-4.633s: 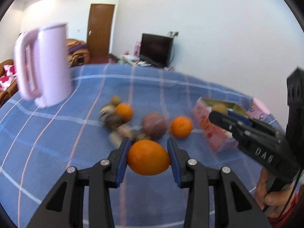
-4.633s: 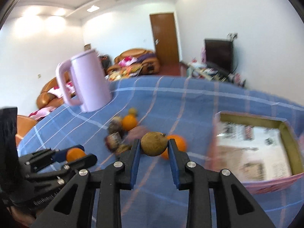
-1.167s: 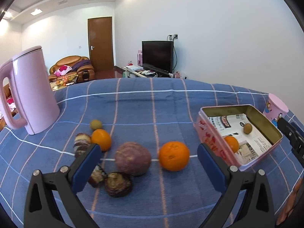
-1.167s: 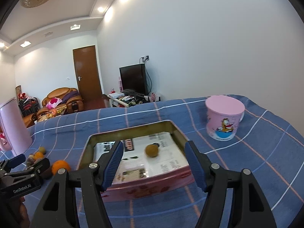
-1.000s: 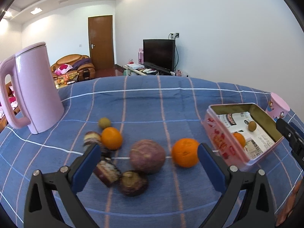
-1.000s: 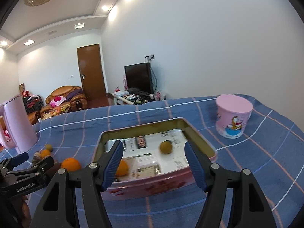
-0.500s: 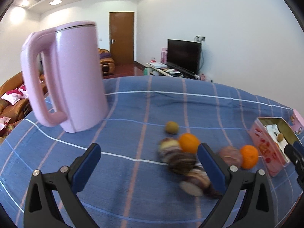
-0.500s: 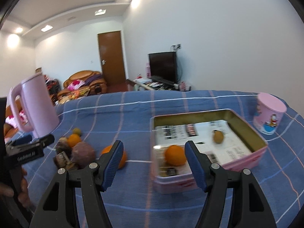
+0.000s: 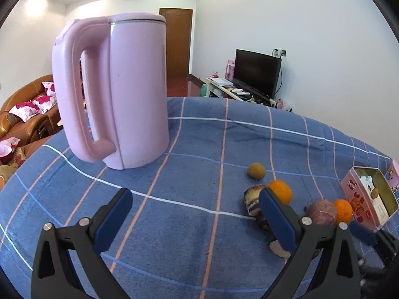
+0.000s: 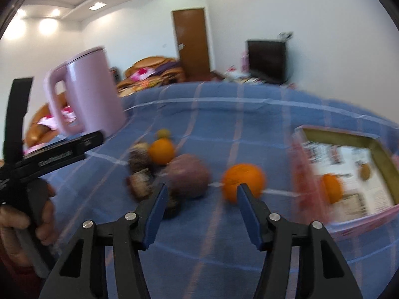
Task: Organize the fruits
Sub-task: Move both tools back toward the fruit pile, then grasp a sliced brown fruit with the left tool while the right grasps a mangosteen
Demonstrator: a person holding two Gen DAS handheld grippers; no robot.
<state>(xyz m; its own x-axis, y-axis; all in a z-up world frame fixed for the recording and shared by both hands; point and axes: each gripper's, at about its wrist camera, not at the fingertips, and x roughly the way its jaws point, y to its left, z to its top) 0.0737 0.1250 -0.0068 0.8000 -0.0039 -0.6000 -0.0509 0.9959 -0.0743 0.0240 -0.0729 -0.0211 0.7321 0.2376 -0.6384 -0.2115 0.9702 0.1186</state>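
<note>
On the blue checked cloth lies a cluster of fruit: an orange point(image 10: 243, 183), a purple round fruit point(image 10: 188, 175), a second orange point(image 10: 161, 151), a small greenish fruit point(image 10: 164, 132) and dark brown pieces point(image 10: 139, 159). My right gripper point(image 10: 202, 189) hovers just in front of the purple fruit and the nearer orange. Its jaws are closing, with nothing between the pads. The pink tin point(image 10: 336, 133) at the right holds an orange point(image 10: 331, 189) and a small brown fruit point(image 10: 365, 170). My left gripper point(image 9: 194, 196) stands wide open and empty, left of the cluster point(image 9: 280, 191).
A tall pink kettle point(image 9: 112, 92) stands at the back left of the table. A hand point(image 10: 37, 214) holds the left gripper at the left edge of the right wrist view. Sofas, a door and a television lie beyond the table.
The right gripper swung left from above the tin to the fruit cluster, and its jaws narrowed. The left gripper swung left, so the kettle looms larger and the fruit sits at its right.
</note>
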